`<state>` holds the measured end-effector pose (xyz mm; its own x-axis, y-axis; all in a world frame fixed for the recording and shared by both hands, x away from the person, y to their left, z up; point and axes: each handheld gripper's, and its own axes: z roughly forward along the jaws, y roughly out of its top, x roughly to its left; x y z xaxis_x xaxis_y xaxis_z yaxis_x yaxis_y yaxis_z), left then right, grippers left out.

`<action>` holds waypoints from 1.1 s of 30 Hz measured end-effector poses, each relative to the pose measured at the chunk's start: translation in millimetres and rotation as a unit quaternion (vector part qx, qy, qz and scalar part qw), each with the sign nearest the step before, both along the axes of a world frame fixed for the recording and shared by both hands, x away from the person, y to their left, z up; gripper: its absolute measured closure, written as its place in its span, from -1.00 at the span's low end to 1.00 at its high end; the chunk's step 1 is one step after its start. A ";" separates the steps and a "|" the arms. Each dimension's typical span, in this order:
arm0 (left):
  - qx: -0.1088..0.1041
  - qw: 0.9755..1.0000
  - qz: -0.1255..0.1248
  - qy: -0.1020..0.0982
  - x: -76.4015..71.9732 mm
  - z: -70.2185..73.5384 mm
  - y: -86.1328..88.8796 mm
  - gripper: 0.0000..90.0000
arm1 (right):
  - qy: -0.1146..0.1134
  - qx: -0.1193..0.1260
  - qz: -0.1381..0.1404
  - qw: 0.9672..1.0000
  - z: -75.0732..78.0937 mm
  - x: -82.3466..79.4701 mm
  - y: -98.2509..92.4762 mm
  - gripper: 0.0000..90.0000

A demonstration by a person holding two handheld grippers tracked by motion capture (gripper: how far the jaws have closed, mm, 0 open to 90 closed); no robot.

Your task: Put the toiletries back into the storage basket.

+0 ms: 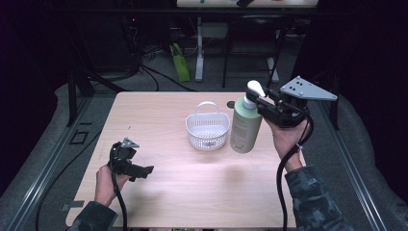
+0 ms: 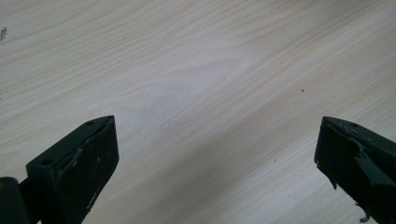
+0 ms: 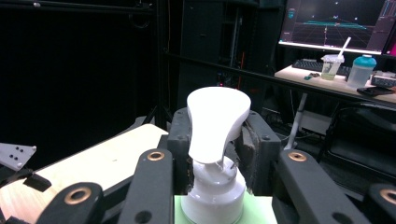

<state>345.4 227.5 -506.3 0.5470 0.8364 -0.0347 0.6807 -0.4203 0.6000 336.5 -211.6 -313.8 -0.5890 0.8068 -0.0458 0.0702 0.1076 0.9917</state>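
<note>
At the near left of the light wooden table (image 1: 192, 178), the left gripper (image 1: 144, 171) is held low over the bare wood in the person's left hand (image 1: 107, 180). In the left gripper view its two black jaws are seen spread wide apart, with only wood grain (image 2: 201, 93) between them and nothing gripped.

Farther in, near the middle of the table, a small white perforated basket (image 1: 208, 130) with an upright arched handle is seen standing on the wood. Just to its right, a pale green pump bottle (image 1: 246, 126) with a white pump head (image 1: 255, 88) is held slightly tilted, its base close to the tabletop; whether the base touches the wood cannot be told.

The right gripper (image 1: 264, 103) is held by the right hand (image 1: 287, 137), and a grey three-cornered plate (image 1: 308, 90) is carried on top of it. In the right gripper view the jaws are seen closed on the neck of the bottle, just beneath the pump head (image 3: 217, 121) and above the white collar (image 3: 213, 196).

Beyond the table, a desk with a lit monitor (image 3: 341, 23) is seen in a dark room.
</note>
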 end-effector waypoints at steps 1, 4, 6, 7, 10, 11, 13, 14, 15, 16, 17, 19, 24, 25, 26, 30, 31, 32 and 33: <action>-0.001 1.000 0.000 -0.001 0.0 0.0 0.2 -1.00 | -0.001 0.000 -0.001 1.000 1.3 0.5 0.2 0.51; 0.001 1.000 0.001 -0.001 0.0 0.0 0.6 -1.00 | -0.005 -0.001 0.000 1.000 6.2 2.1 0.9 0.51; 0.001 1.000 0.001 -0.001 0.1 -0.1 0.5 -1.00 | -0.007 0.000 0.000 1.000 10.5 3.1 0.9 0.51; 0.001 1.000 0.000 -0.001 0.2 0.0 0.6 -1.00 | -0.008 0.001 -0.001 1.000 11.9 3.2 0.9 0.51; 0.000 1.000 0.001 0.001 0.2 -0.2 0.4 -1.00 | -0.011 0.001 -0.001 1.000 16.7 4.0 0.9 0.51; 0.002 1.000 0.000 0.001 0.4 -0.2 0.2 -1.00 | -0.012 0.000 -0.001 1.000 18.1 4.5 0.8 0.51; 0.003 1.000 -0.001 0.000 0.3 -0.2 0.1 -1.00 | -0.013 -0.001 -0.002 1.000 20.8 5.8 0.9 0.51; 0.002 1.000 -0.001 0.000 0.3 -0.2 0.2 -1.00 | -0.014 -0.002 -0.002 1.000 22.2 6.4 0.8 0.51; 0.002 1.000 -0.002 0.000 0.4 -0.1 0.3 -1.00 | -0.015 -0.002 -0.003 1.000 23.6 6.7 1.0 0.51; 0.002 1.000 -0.002 0.000 0.5 -0.2 0.5 -1.00 | -0.015 -0.001 -0.003 1.000 24.9 7.1 1.0 0.51; 0.001 1.000 -0.001 0.001 0.6 -0.3 0.6 -1.00 | -0.015 -0.002 -0.002 1.000 26.5 7.7 1.0 0.51; 0.001 1.000 -0.001 0.000 0.7 -0.3 0.5 -1.00 | -0.018 -0.004 -0.003 1.000 29.7 8.9 0.9 0.51; 0.004 1.000 -0.003 0.000 0.5 -0.3 -0.3 -1.00 | -0.021 -0.002 -0.004 1.000 37.5 10.9 2.8 0.51; 0.005 1.000 -0.003 -0.002 0.1 -0.3 -0.6 -1.00 | -0.023 -0.005 -0.004 1.000 38.9 11.5 3.3 0.51; 0.005 1.000 -0.004 -0.001 0.1 -0.3 -0.5 -1.00 | -0.023 -0.005 -0.004 1.000 40.6 12.4 4.0 0.51; 0.004 1.000 -0.005 0.000 0.7 -0.6 -1.2 -1.00 | -0.023 -0.005 -0.002 1.000 44.7 15.0 6.7 0.51; 0.004 1.000 -0.006 0.000 0.7 -0.5 -1.3 -1.00 | -0.024 -0.005 -0.002 1.000 45.5 15.9 7.4 0.51; 0.003 1.000 -0.005 0.000 0.8 -0.6 -1.3 -1.00 | -0.023 -0.006 -0.002 1.000 46.4 16.8 8.6 0.51; 0.003 1.000 -0.005 0.000 0.9 -0.7 -1.4 -1.00 | -0.023 -0.007 -0.002 1.000 46.9 17.7 9.2 0.51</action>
<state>346.2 226.1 -507.1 0.5548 0.8315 -0.0297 0.6766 -0.4301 0.5976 354.2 -202.4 -266.9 -0.5832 0.8080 -0.0834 0.0248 0.1204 0.9924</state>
